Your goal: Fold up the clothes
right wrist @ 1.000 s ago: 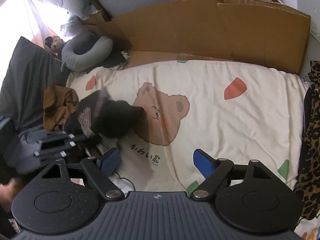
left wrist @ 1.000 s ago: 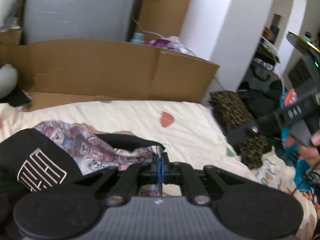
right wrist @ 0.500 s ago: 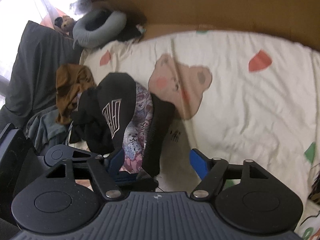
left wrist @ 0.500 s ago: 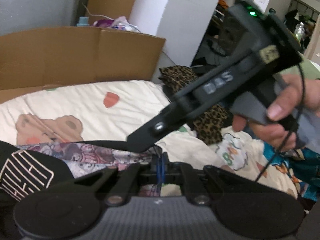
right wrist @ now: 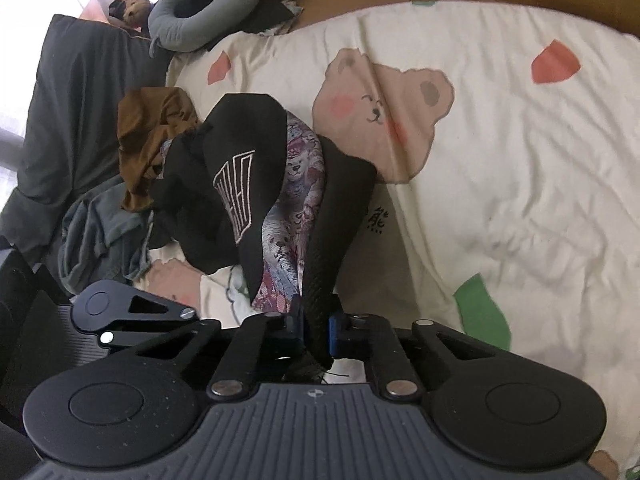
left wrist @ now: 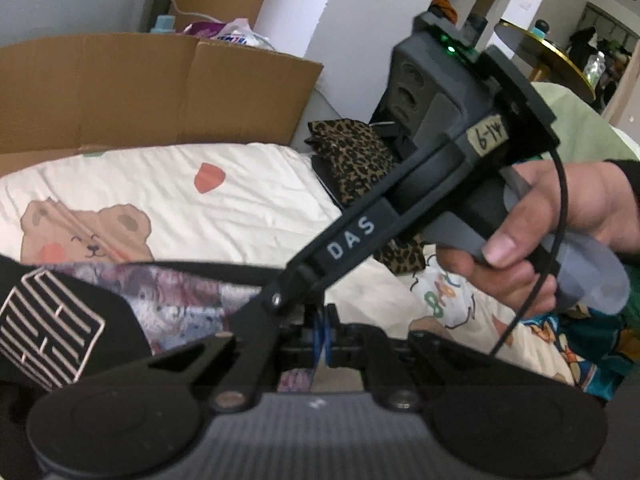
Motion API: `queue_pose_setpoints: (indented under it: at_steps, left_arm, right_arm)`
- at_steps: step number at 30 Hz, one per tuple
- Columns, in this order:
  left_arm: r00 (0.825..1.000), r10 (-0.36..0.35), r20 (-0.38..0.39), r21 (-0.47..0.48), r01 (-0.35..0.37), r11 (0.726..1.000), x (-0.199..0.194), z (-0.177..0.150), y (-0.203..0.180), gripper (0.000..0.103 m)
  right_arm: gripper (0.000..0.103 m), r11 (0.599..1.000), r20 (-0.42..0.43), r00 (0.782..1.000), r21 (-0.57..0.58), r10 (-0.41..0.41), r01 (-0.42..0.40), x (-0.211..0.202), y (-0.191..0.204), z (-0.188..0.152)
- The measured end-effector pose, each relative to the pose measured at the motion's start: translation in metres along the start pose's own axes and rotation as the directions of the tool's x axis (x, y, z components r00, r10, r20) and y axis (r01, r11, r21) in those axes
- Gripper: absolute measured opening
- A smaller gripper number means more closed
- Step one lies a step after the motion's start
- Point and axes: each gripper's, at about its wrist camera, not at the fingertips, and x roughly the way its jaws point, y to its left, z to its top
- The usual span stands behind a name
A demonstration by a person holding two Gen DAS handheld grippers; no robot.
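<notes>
**Two grippers pinching one black garment over the bear-print bed**

Looking down on a cream bedsheet [right wrist: 500,184] printed with a brown bear, red and green shapes, wrinkling across the mattress. Backing onto flattened cardboard [left wrist: 132,88] standing along the far edge, with white walls beyond and a round gold-rimmed table [left wrist: 548,56] deeper in the room. Lying at the head: one grey neck pillow [right wrist: 200,16] beside a dark cushion [right wrist: 80,100]. No box or bin visible; only loose piles. Counting garments: one black garment [right wrist: 248,152] with a line logo and a printed lining, one brown piece [right wrist: 152,136] touching it, one grey-blue piece [right wrist: 104,232] below that, one leopard-print piece [left wrist: 352,156] off the bed's side.

Draping from the middle-left of the sheet toward both cameras, the black garment. Closing on its black hem, the right gripper [right wrist: 318,320], pads already pressing the cloth. Staying pressed together on the printed lining edge, the left gripper [left wrist: 322,334]. Gripping the right tool's handle, one hand [left wrist: 560,232].
</notes>
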Motion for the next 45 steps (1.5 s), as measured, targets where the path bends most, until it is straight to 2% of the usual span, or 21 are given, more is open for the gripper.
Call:
queue_pose_setpoints:
  at_steps: [3, 5, 12, 21, 23, 25, 30, 38, 43, 45]
  left_arm:
    - [1.0, 0.021, -0.017, -0.035, -0.022, 0.999, -0.007, -0.005, 0.006, 0.014]
    - [0.999, 0.043, -0.029, -0.054, -0.045, 0.998, -0.014, -0.009, 0.013, 0.015]
    - [0.982, 0.172, -0.072, -0.122, -0.18, 0.976, -0.043, -0.014, 0.05, 0.023]
    - [0.948, 0.309, -0.079, -0.197, -0.319, 0.927, -0.082, -0.017, 0.092, 0.038]
    - [0.938, 0.336, -0.085, -0.209, -0.347, 0.914, -0.086, -0.018, 0.101, 0.044]
    - [0.928, 0.362, -0.09, -0.231, -0.373, 0.899, -0.092, -0.02, 0.109, 0.053]
    - [0.903, 0.415, -0.116, -0.274, -0.43, 0.86, -0.101, -0.024, 0.13, 0.057]
    - [0.882, 0.45, -0.142, -0.323, -0.471, 0.821, -0.098, -0.019, 0.151, 0.07]
    - [0.881, 0.451, -0.146, -0.356, -0.472, 0.807, -0.092, -0.016, 0.159, 0.071]
    - [0.878, 0.456, -0.144, -0.351, -0.476, 0.806, -0.089, -0.014, 0.161, 0.074]
  right_arm:
    - [0.006, 1.0, 0.051, 0.998, 0.013, -0.028, 0.027, -0.013, -0.006, 0.003]
    - [0.006, 0.999, 0.083, 0.995, 0.028, -0.047, 0.044, -0.022, -0.011, 0.006]
    - [0.006, 0.993, 0.173, 0.98, 0.08, -0.094, 0.082, -0.057, -0.027, 0.006]
    - [0.006, 0.974, 0.279, 0.942, 0.181, -0.186, 0.138, -0.112, -0.05, -0.015]
    - [0.006, 0.967, 0.292, 0.933, 0.205, -0.209, 0.152, -0.121, -0.056, -0.022]
    - [0.006, 0.96, 0.302, 0.925, 0.228, -0.231, 0.165, -0.13, -0.063, -0.028]
    - [0.005, 0.941, 0.32, 0.905, 0.277, -0.282, 0.195, -0.15, -0.076, -0.044]
    - [0.005, 0.904, 0.342, 0.869, 0.36, -0.357, 0.23, -0.175, -0.092, -0.066]
    - [0.005, 0.867, 0.338, 0.842, 0.424, -0.42, 0.262, -0.182, -0.111, -0.083]
    - [0.005, 0.848, 0.32, 0.838, 0.454, -0.442, 0.274, -0.179, -0.122, -0.09]
